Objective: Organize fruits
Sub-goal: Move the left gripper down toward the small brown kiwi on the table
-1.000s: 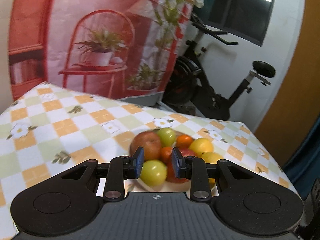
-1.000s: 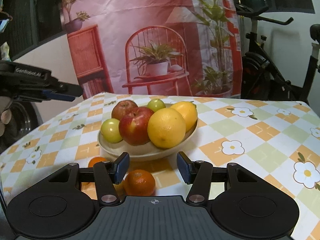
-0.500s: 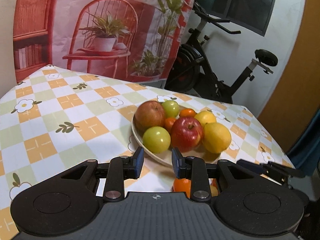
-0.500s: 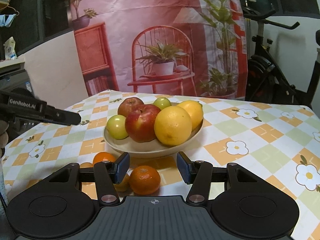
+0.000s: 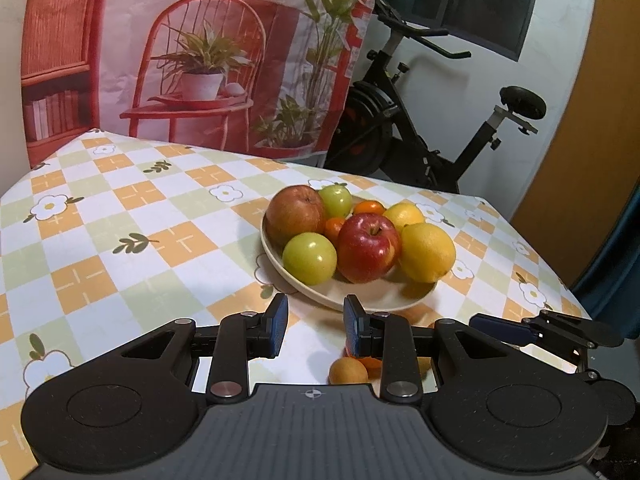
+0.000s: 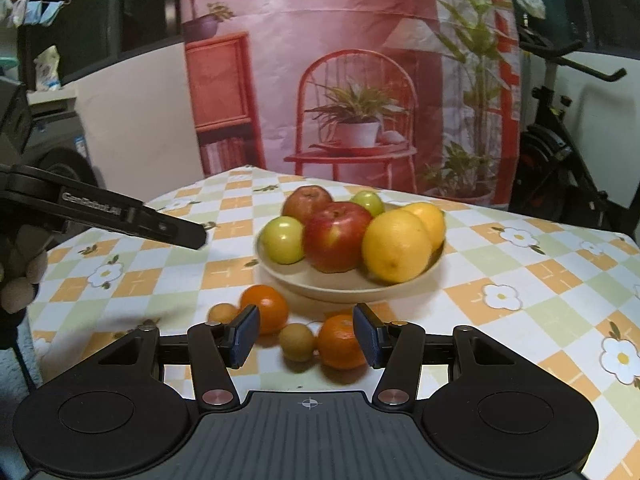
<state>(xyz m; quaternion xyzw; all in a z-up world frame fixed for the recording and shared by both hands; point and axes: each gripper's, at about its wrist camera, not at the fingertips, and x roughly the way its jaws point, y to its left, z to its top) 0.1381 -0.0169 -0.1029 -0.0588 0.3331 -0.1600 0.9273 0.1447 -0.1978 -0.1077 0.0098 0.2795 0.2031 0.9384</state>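
Observation:
A cream bowl (image 5: 360, 300) on the checked tablecloth holds a red apple (image 5: 368, 248), a green apple (image 5: 310, 258), lemons (image 5: 426, 252) and other fruit. My left gripper (image 5: 316, 324) hovers just before the bowl's near rim, jaws narrow with nothing between them. Loose on the cloth in front of the bowl (image 6: 340, 284) lie two oranges (image 6: 340, 342) and two small tan fruits (image 6: 296, 342). My right gripper (image 6: 306, 334) stands open above them, its pads clear of the fruit. One tan fruit (image 5: 348, 370) shows under the left fingers.
An exercise bike (image 5: 420, 148) stands past the table's far right corner, and a printed backdrop (image 5: 200, 60) hangs behind. A hand (image 6: 16, 280) holding the left gripper is at the left edge. The table's right edge (image 5: 560, 280) is close to the bowl.
The left gripper has drawn back from over the bowl to its near rim. The right gripper shifted and rolled, bringing both oranges and the small tan fruits into view. Both jaw gaps look unchanged.

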